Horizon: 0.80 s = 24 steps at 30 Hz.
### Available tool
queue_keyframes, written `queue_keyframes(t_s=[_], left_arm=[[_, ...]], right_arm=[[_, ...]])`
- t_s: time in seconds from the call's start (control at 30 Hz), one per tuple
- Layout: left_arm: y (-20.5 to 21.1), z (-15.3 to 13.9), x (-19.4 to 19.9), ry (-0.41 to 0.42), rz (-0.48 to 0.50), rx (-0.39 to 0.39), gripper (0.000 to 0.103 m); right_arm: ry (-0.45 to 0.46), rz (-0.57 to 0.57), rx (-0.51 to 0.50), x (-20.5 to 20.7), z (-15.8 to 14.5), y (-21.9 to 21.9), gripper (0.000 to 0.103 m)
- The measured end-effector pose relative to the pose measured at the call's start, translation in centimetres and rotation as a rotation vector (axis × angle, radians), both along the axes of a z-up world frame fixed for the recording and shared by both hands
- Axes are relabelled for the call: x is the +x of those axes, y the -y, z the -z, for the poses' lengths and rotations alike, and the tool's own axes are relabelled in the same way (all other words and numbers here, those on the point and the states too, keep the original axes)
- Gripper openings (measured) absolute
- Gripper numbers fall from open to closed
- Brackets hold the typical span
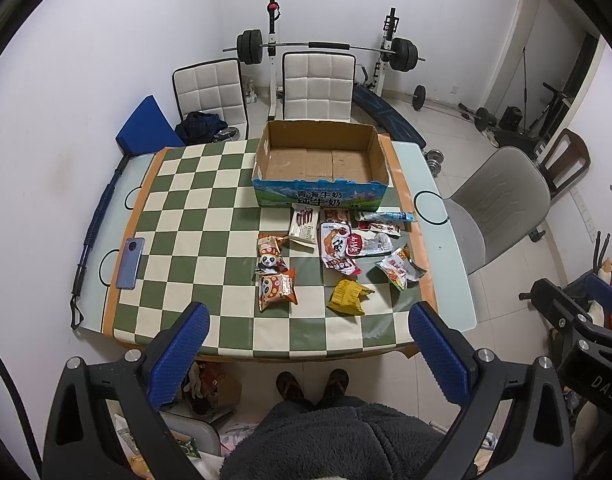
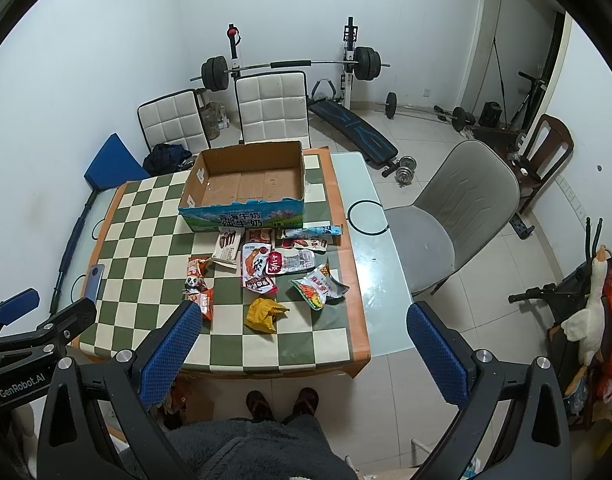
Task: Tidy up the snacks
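An open cardboard box (image 1: 320, 162) (image 2: 245, 186) with nothing inside stands at the far side of the checkered table (image 1: 209, 240) (image 2: 145, 232). In front of it lie several snack packets: panda-print packs (image 1: 277, 280) (image 2: 197, 282), a yellow bag (image 1: 348, 297) (image 2: 264, 314), a red-and-white pouch (image 1: 336, 248) (image 2: 257, 268) and others. My left gripper (image 1: 309, 326) hangs high above the table's near edge, open, holding nothing. My right gripper (image 2: 304, 326) is likewise high, open and holding nothing. Each gripper shows at the edge of the other's view.
A phone (image 1: 130, 263) (image 2: 94, 280) lies at the table's left side. White chairs (image 1: 318, 86) (image 2: 271, 110) stand behind the table, a grey chair (image 1: 502, 208) (image 2: 458, 208) to the right. Weight equipment (image 1: 326, 46) lines the back wall. A person's feet (image 1: 312, 386) show below.
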<state>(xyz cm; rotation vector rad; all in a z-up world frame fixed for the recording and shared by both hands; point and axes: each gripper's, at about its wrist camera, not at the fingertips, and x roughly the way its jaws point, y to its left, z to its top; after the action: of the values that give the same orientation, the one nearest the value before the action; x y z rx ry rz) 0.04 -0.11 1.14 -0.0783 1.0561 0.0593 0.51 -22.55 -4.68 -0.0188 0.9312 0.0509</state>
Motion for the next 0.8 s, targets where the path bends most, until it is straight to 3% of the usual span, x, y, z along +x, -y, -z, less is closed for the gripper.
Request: queue_keyframes(t_s=[0.8], left_arm=[[-0.18, 0.38, 0.05, 0.008, 0.000, -0.001, 0.102]], right_arm=[[0.005, -0.001, 0.005, -0.07, -0.09, -0.23, 0.103]])
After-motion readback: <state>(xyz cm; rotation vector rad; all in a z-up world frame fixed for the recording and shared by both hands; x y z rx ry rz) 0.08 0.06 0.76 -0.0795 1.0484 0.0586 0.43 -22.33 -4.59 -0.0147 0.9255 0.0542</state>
